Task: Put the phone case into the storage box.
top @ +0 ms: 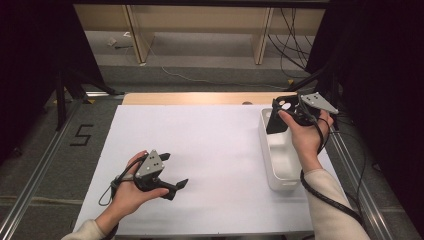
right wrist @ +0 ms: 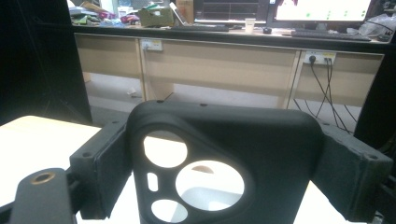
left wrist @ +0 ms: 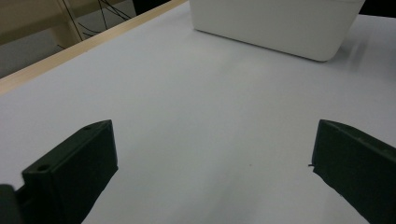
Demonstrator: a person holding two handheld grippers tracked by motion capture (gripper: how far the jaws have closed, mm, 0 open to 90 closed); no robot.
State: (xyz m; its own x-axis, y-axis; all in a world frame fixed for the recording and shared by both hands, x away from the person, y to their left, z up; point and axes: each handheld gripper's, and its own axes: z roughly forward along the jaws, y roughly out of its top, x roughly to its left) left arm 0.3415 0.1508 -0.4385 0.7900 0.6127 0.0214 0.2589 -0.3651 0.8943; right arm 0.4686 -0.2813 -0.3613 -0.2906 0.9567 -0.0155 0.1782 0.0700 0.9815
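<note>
Black phone case (right wrist: 224,158) sits clamped between the right gripper (top: 292,111) jaws, held above the white bin (top: 280,160) at the table's (top: 210,150) right edge. Left gripper (top: 172,172) rests near the front-left corner, jaws wide.

Black phone case (right wrist: 224,154), white bin (top: 280,160), white table (top: 200,145).

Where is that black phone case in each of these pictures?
High view: black phone case at right, held over the white bin's far end.
Left gripper view: not visible; bin at top.
Right gripper view: case centre, between the jaws.
Shared landmark: the bin.
</note>
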